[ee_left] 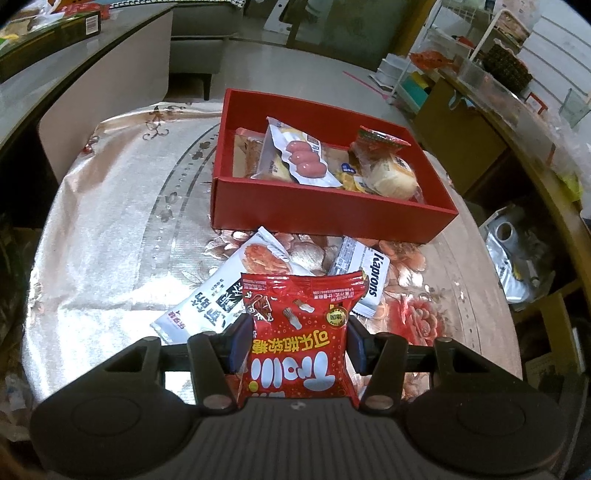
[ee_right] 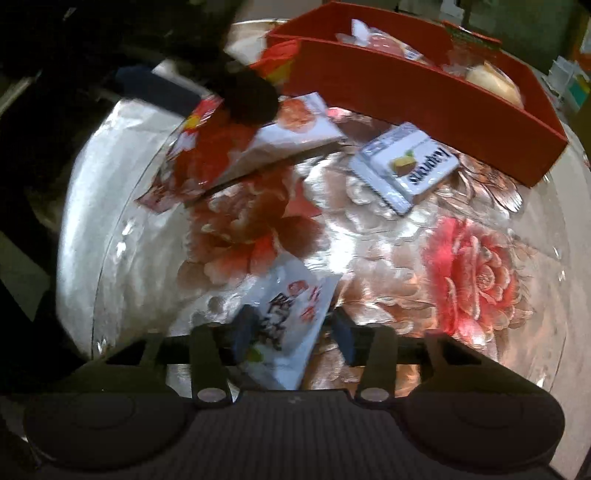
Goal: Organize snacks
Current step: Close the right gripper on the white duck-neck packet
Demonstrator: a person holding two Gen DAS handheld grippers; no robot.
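My left gripper (ee_left: 297,341) is shut on a red Trolli candy bag (ee_left: 301,332), held above the table in front of the red box (ee_left: 325,210). The box holds a sausage pack (ee_left: 299,157), a round bun (ee_left: 393,177) and other snacks. A white snack bag (ee_left: 225,291) and a Kaprons wafer pack (ee_left: 364,267) lie on the table before the box. My right gripper (ee_right: 291,328) is shut on a small white snack packet (ee_right: 291,325) over the floral cloth. In the right wrist view the red box (ee_right: 424,85), the Kaprons pack (ee_right: 406,166) and the left gripper's red bag (ee_right: 195,162) show.
The round table has a shiny floral cloth (ee_left: 110,221). A grey sofa (ee_left: 199,33) and a side table with boxes (ee_left: 44,33) stand behind. A cluttered wooden shelf (ee_left: 498,92) is at the right. Bags lie on the floor (ee_left: 517,258).
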